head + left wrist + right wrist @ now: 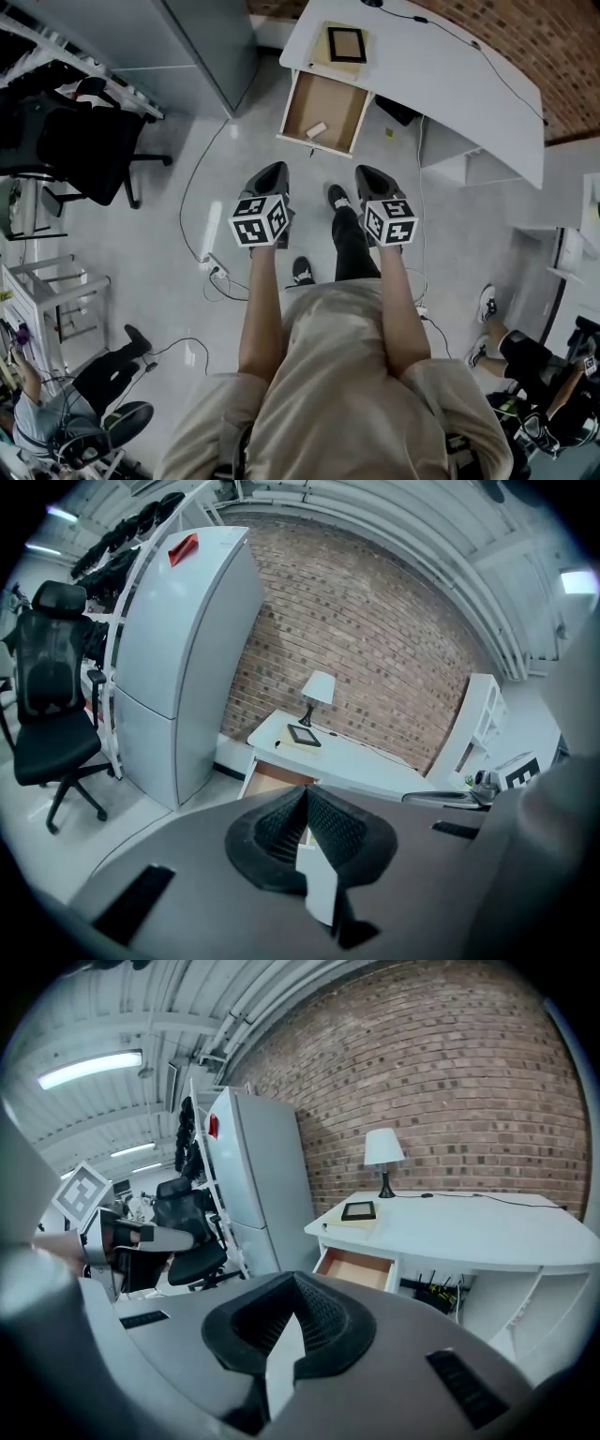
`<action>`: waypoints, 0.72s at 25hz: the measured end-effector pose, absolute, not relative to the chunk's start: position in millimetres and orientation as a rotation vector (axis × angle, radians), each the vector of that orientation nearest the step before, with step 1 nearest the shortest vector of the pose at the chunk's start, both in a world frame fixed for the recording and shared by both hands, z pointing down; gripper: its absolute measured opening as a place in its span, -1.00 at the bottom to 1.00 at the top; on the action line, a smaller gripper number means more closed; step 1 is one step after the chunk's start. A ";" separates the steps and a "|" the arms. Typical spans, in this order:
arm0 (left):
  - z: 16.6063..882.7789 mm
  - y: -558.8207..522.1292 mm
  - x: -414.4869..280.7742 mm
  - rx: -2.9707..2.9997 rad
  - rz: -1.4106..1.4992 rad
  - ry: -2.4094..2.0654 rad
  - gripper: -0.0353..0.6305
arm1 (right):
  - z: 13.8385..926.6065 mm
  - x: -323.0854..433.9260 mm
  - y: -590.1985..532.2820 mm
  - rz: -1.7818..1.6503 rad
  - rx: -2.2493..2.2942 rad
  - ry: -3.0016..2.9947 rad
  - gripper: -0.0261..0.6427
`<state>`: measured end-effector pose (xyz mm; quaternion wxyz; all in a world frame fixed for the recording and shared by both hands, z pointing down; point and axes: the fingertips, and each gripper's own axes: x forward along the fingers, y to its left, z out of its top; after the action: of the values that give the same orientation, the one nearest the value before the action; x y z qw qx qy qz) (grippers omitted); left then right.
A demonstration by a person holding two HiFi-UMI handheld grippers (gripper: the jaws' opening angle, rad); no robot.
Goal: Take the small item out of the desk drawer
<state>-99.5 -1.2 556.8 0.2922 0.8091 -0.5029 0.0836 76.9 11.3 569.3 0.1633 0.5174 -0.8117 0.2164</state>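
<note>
Fingers of our left gripper (272, 173) and right gripper (370, 176) were pressed together, empty; ahead, we saw the drawer (328, 98) open, its item (316, 129) too small to identify.

Desk (450, 75) top smooth matt white; drawer (328, 98) inside bare wood; wall (450, 1072) rough brick; fingers (322, 1316) matt black, ribbed.

Tabletop (450, 75): white. Drawer (328, 103): pale tan inside, and the item (316, 129) in it reads off-white to me. Frame (346, 44): black. Wall (450, 1072): red-brown brick, pale mortar lines. Lamp (382, 1147): white shade, dark stem. Chair (84, 150): black. Floor (169, 234): light grey. I see left tongs (270, 178) and right tongs (372, 180) black, each with black-and-white square markers.
</note>
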 end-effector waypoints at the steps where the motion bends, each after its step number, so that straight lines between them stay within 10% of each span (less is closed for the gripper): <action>1: 559.1 -8.9 -98.2 2.149 0.231 -1.349 -0.85 | 572.4 75.4 -0.5 0.621 1.443 -2.319 -0.85; 18: 578.4 -128.4 -50.0 2.008 0.298 -1.497 -0.84 | 585.4 96.1 -169.3 0.541 0.903 -2.357 -0.84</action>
<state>-50.0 -128.4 578.4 0.3047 0.7584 -0.5652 0.1124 96.1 -169.3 585.4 0.2764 0.3360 -0.8775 0.2016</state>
